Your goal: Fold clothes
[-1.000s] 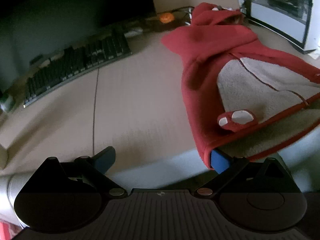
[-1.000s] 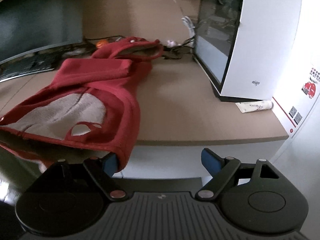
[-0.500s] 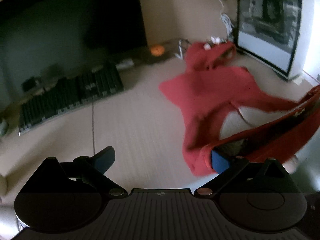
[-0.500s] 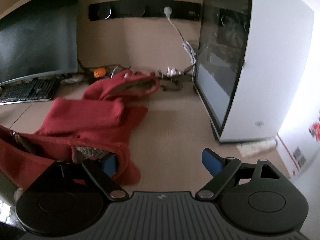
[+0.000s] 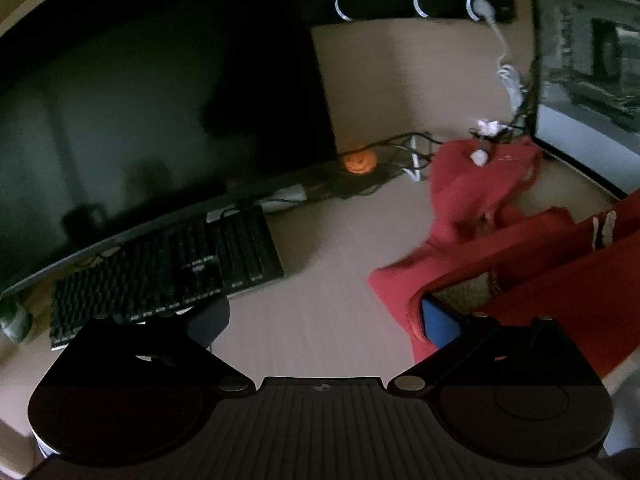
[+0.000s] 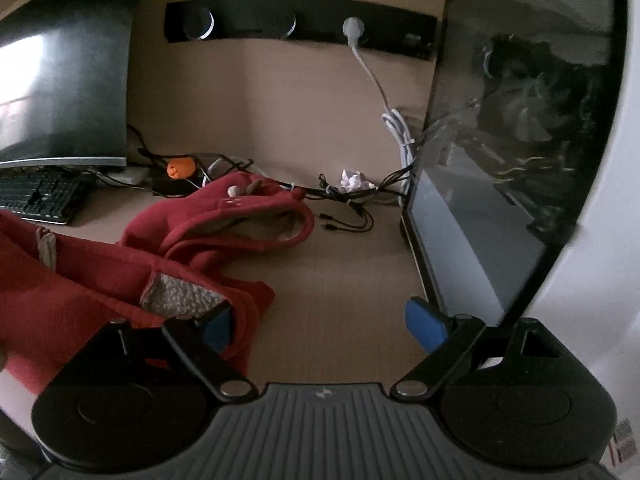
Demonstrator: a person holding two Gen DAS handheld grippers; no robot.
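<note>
A red hooded fleece garment (image 5: 472,196) with a beige lining lies on the wooden desk (image 5: 320,280), its hood toward the wall. Its lower hem is lifted off the desk and stretched between my two grippers. My left gripper (image 5: 320,314) is open, with the hem's corner hooked over its right blue pad (image 5: 436,322). In the right wrist view the garment (image 6: 192,232) fills the left side. My right gripper (image 6: 318,316) is also open, and the other hem corner is draped over its left blue pad (image 6: 218,326). The beige lining (image 6: 180,294) shows at that corner.
A dark monitor (image 5: 152,120) and a black keyboard (image 5: 168,268) stand at the left. A white glass-sided PC case (image 6: 520,160) stands at the right. Cables (image 6: 348,204), an orange pumpkin figure (image 5: 360,160) and a wall power strip (image 6: 300,28) line the back.
Both grippers have risen from the desk's front edge and moved forward over it. They carry the garment's hem up and toward the hood, so the beige lining is now mostly hidden.
</note>
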